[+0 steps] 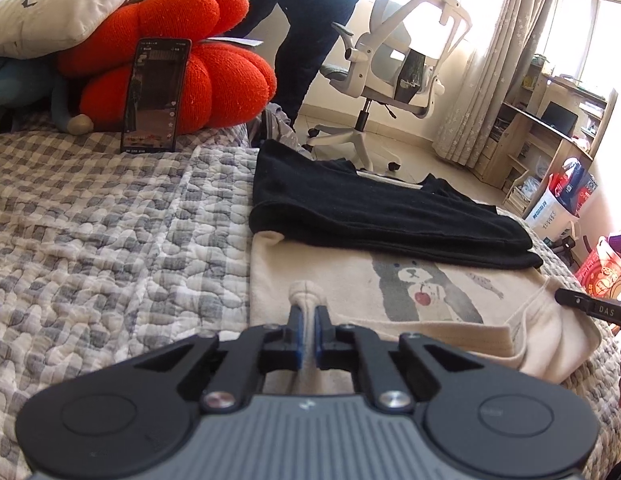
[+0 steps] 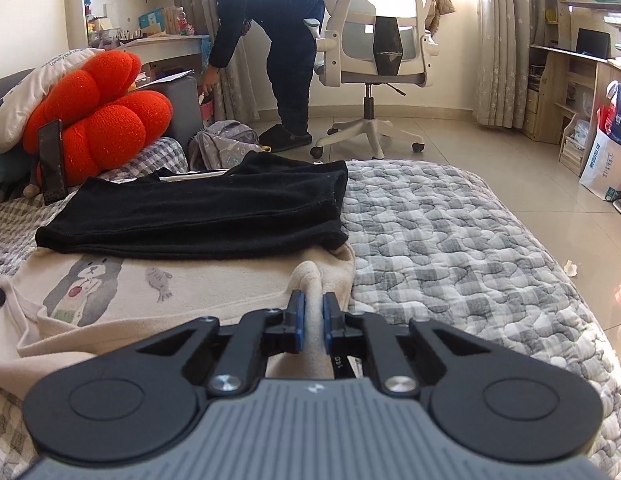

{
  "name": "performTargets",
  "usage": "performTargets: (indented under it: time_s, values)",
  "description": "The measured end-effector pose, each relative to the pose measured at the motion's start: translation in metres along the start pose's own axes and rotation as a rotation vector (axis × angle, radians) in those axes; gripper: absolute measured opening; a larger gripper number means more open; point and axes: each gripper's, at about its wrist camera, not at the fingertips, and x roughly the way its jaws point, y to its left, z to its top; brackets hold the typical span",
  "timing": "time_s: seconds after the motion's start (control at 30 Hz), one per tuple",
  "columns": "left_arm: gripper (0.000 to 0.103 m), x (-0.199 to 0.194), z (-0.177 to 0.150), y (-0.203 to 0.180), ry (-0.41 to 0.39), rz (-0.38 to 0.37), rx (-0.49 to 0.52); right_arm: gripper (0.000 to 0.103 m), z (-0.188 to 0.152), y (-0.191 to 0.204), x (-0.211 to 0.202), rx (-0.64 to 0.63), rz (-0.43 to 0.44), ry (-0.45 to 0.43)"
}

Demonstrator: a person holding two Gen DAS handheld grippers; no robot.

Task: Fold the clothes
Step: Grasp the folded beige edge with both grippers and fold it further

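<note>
A cream shirt [image 1: 342,276] with a grey bear print lies flat on the quilted bed [image 1: 110,240]. My left gripper [image 1: 308,314] is shut on a bunched fold at the shirt's near left edge. In the right wrist view, the cream shirt [image 2: 214,284] shows its bear and fish print, and my right gripper [image 2: 312,304] is shut on a pinched fold at its right edge. A folded black garment [image 1: 374,216] rests on the far end of the cream shirt; the right wrist view shows the same black garment [image 2: 198,212]. The right gripper's tip [image 1: 586,308] enters the left view at the right.
A red plush cushion [image 1: 182,64] and a phone [image 1: 156,96] propped against it sit at the bed's head under a white pillow [image 1: 70,4]. A person [image 2: 266,32] bends near a desk. A white office chair [image 2: 374,52] stands on the floor, with shelves [image 2: 570,80] and bags [image 2: 606,152] at the right.
</note>
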Motion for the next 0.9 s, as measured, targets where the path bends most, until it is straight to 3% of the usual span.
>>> performTargets:
  time_s: [0.1, 0.2, 0.47, 0.57, 0.73, 0.77, 0.8, 0.9]
  values:
    - [0.005, -0.018, 0.006, 0.011, -0.116, 0.015, -0.078, 0.010, 0.000, -0.003, -0.015, 0.006, -0.018, -0.079]
    - [0.005, -0.022, 0.011, 0.019, -0.172, 0.023, -0.138, 0.010, 0.005, -0.008, -0.019, 0.037, -0.022, -0.137]
    - [0.005, 0.023, 0.037, 0.018, -0.109, 0.060, -0.111, 0.009, 0.022, -0.010, 0.013, 0.084, -0.046, -0.103]
    - [0.006, 0.052, 0.042, 0.022, -0.042, 0.059, -0.112, 0.010, 0.020, -0.015, 0.027, 0.110, -0.066, -0.057]
    - [0.019, 0.072, 0.037, 0.026, 0.013, 0.078, -0.107, 0.010, 0.014, -0.026, 0.038, 0.167, -0.062, -0.004]
    - [0.026, 0.071, 0.036, 0.027, 0.014, 0.081, -0.102, 0.011, 0.013, -0.027, 0.037, 0.172, -0.059, -0.004]
    - [0.033, 0.068, 0.036, 0.028, 0.016, 0.082, -0.098, 0.019, 0.013, -0.028, 0.034, 0.180, -0.053, -0.006]
    - [0.038, 0.056, 0.036, 0.035, 0.041, 0.052, -0.120, 0.024, 0.014, -0.033, 0.024, 0.224, -0.040, -0.002]
